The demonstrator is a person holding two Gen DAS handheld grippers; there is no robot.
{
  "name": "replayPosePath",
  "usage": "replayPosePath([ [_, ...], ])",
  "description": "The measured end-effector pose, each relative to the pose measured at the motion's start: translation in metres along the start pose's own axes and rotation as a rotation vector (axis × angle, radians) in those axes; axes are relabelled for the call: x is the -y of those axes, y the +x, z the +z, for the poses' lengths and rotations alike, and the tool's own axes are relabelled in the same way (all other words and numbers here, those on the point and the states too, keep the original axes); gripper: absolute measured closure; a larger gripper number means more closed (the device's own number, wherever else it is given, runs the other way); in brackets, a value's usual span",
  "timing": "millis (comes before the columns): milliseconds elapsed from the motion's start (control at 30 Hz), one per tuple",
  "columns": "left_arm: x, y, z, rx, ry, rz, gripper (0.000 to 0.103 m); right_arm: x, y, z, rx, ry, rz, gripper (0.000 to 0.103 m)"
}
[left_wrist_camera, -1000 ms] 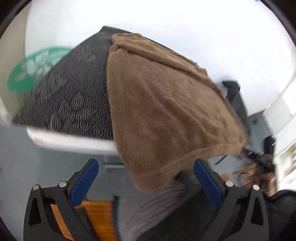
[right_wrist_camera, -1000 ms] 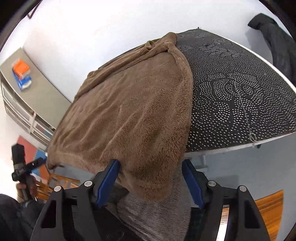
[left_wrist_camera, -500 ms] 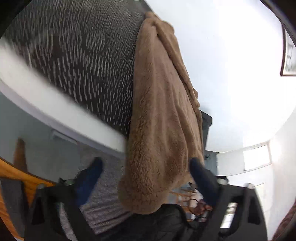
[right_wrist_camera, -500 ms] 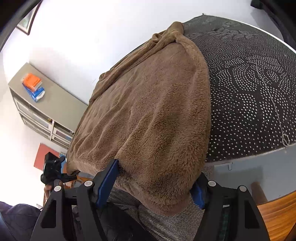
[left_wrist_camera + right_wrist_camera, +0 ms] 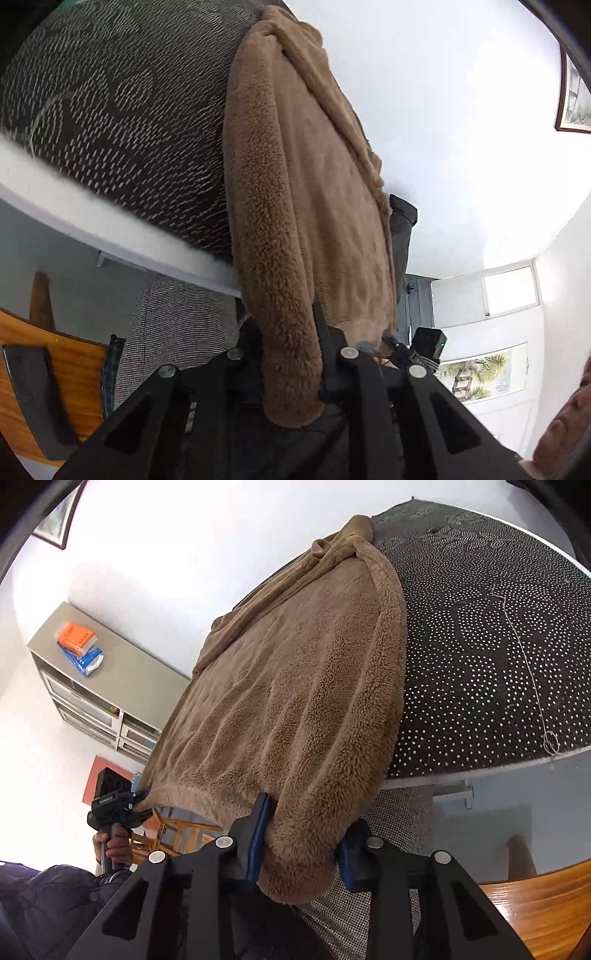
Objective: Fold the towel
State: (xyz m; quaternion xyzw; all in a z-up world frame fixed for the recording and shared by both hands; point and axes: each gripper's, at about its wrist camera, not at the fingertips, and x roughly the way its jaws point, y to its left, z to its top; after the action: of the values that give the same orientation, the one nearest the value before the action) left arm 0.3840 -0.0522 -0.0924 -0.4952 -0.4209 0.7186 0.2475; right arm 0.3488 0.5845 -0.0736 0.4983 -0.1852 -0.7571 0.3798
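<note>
Left wrist view: a desk (image 5: 122,229) with a white rim carries a dark mat with pale dashes (image 5: 110,110). Beyond it stands a white wall with a framed picture (image 5: 574,99) at the upper right and a window (image 5: 511,290) lower down. Below the rim are a grey striped cloth (image 5: 177,328) and a wooden surface (image 5: 74,369). The brown towel (image 5: 306,206) lies on the mat's right part and hangs over the near rim. The left hand-held gripper (image 5: 291,354) is closed narrowly on the hanging corner, plush bulging out beneath the fingers. The other hand-held gripper shows small past the towel's right edge. The towel's long axis runs from the gripped corner away toward the desk's far edge, where it bunches into a rolled ridge.

Right wrist view: a grey drawer cabinet (image 5: 99,698) with orange and blue packs (image 5: 77,646) stands at the left wall; a loose white thread (image 5: 528,672) lies on the dotted mat (image 5: 480,646). The towel (image 5: 295,686) covers the mat's left part, its near edge hanging off the desk (image 5: 480,771). The right hand-held gripper (image 5: 299,845) pinches the near right corner between blue pads (image 5: 256,834), nearly closed on thick pile. At the left a hand (image 5: 114,845) holds the left hand-held gripper (image 5: 140,805) on the other near corner, the edge stretched between them. The towel runs lengthwise away from the camera, ending crumpled at the far side.
</note>
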Motion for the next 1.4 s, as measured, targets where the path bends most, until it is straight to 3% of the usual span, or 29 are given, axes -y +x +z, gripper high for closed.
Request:
replayPosePath([
  [167,0.021,-0.005,0.005,0.013,0.028,-0.024,0.084,0.003,-0.018,-0.004,-0.006,-0.004,0.027,0.07],
  [233,0.03,-0.002,0.011,0.023,0.042,-0.039,0.084,-0.004,-0.007,0.005,0.0,-0.006,0.029,0.07],
  [300,0.038,-0.001,0.017,0.035,0.056,-0.051,0.084,-0.012,-0.003,0.013,0.015,-0.015,0.034,0.079],
  [533,0.068,-0.009,0.046,0.092,0.109,-0.081,0.084,-0.034,-0.022,0.037,0.105,-0.081,0.072,0.083],
  [767,0.086,-0.02,0.076,0.135,0.141,-0.108,0.084,-0.059,-0.035,0.072,0.164,-0.177,0.047,0.083],
  [1100,0.097,-0.033,0.119,0.166,0.152,-0.12,0.084,-0.081,-0.034,0.12,0.226,-0.208,0.026,0.083],
  [1400,0.121,-0.032,0.194,0.22,0.183,-0.169,0.084,-0.099,-0.023,0.195,0.331,-0.237,-0.023,0.083],
])
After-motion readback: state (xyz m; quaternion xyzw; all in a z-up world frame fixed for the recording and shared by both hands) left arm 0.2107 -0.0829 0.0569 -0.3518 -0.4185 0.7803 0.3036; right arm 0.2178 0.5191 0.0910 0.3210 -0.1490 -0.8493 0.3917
